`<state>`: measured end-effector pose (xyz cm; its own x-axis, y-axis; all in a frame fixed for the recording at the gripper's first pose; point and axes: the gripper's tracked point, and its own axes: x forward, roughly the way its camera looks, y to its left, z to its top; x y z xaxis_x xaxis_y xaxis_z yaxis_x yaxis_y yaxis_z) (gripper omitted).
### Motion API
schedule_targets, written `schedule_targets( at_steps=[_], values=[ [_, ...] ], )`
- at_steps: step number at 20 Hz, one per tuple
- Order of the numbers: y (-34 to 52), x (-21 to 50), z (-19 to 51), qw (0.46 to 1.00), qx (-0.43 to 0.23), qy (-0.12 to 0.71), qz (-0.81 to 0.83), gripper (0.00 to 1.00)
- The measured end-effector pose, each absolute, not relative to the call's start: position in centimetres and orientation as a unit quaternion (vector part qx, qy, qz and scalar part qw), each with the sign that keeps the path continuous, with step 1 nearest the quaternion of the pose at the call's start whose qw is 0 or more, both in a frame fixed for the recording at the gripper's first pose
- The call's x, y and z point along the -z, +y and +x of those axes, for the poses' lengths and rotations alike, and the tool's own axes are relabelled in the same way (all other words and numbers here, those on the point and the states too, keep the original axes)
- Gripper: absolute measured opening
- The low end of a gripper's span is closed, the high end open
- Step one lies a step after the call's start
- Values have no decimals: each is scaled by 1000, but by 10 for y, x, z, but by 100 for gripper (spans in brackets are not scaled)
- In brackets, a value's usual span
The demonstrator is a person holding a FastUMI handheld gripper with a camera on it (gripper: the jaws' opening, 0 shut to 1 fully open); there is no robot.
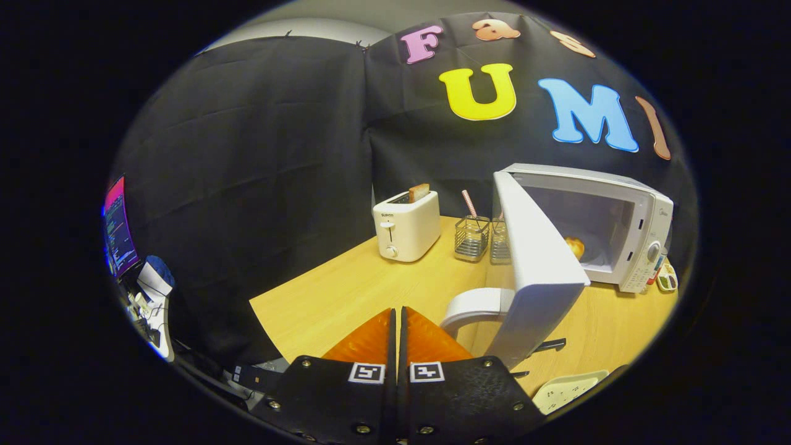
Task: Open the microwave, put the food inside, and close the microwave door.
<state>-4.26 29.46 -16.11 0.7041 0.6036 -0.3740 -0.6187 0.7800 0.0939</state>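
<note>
A white microwave (624, 222) stands on the wooden table (346, 296), beyond my fingers and to their right. Its door (534, 266) swings wide open toward me, with the curved white handle (476, 306) just right of my fingertips. Inside the cavity lies a golden piece of food (575, 246), partly hidden by the door's edge. My gripper (398, 312) is shut with nothing between its fingers, its tips a little left of the door handle and apart from it.
A white toaster (406, 225) with a slice of bread stands at the back of the table. Beside it are two wire holders (473, 238), one with a striped straw. A white power strip (568, 390) lies near the front edge. A monitor (117, 225) glows far left.
</note>
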Motion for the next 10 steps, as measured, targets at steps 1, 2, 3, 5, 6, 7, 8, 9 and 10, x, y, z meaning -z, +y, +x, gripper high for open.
schedule_targets(
  at_steps=[1, 2, 3, 5, 6, 7, 8, 9, 10],
  values=[
    [289, 161, -40, 924, -327, 197, -17, 1],
    [282, 161, -37, 926, -320, 197, -16, 1],
    [275, 160, -33, 930, -311, 197, -14, 1],
    [260, 159, -24, 935, -295, 199, -10, 1],
    [252, 159, -20, 937, -287, 199, -8, 1],
    [243, 158, -15, 940, -279, 199, -7, 1],
    [235, 158, -9, 942, -270, 199, -5, 1],
    [228, 158, -4, 944, -262, 199, -3, 1],
    [220, 158, 1, 946, -255, 199, 0, 1]
  ],
)
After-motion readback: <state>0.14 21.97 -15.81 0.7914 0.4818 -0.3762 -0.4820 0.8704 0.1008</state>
